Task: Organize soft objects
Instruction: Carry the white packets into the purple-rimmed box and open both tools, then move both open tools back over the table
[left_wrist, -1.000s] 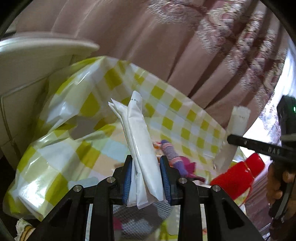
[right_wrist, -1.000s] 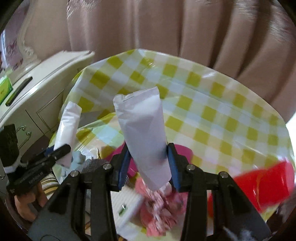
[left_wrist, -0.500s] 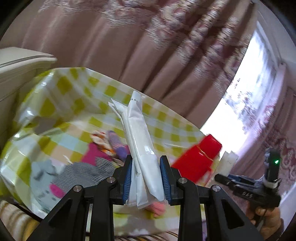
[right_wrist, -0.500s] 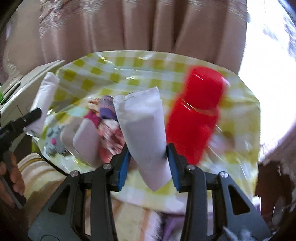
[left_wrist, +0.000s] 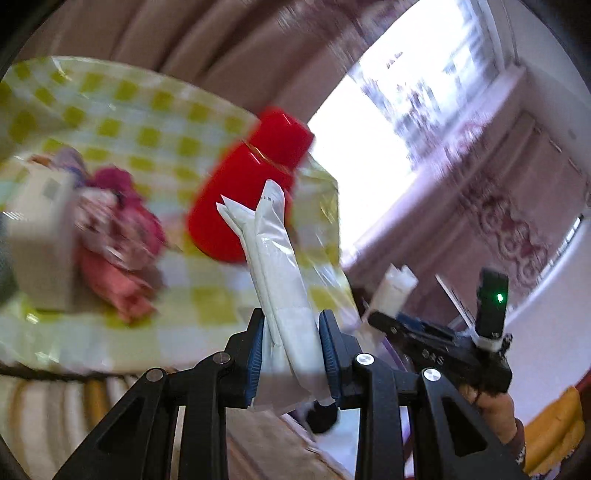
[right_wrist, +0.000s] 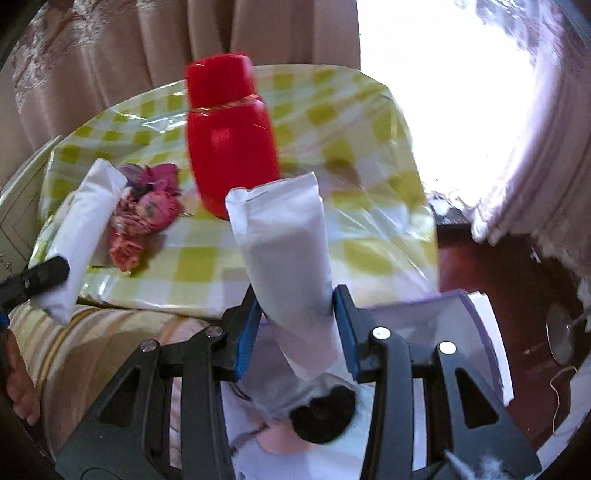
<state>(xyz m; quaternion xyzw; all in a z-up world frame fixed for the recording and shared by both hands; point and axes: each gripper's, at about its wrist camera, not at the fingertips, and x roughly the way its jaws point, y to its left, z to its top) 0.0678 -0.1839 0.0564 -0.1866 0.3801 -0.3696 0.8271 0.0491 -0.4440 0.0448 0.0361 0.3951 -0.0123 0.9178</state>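
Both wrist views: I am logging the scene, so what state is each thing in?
Left gripper: shut on folded white packet.
Right gripper: shut on flat white pouch.
Tall red plastic jar: upright, lid on, on the checked tablecloth.
Pink crumpled cloths: heaped, loose on the tablecloth.
Open white box: below the right gripper, holding soft items.

Table cover (right_wrist: 369, 236): glossy plastic film, yellow-green check, wrinkled with glare. Red bottle (right_wrist: 229, 147): smooth shiny plastic. White packs (left_wrist: 284, 291) (right_wrist: 288, 266) in both grippers: soft plastic wrap, satin sheen, creased. Gripper frames (left_wrist: 291, 354) (right_wrist: 295, 328): matt black plastic, blue ribbed pads (left_wrist: 327, 350), bright metal screws. Pink socks (right_wrist: 144, 214): knit cloth, matt. Curtain (right_wrist: 147, 48): woven fabric, embroidered.
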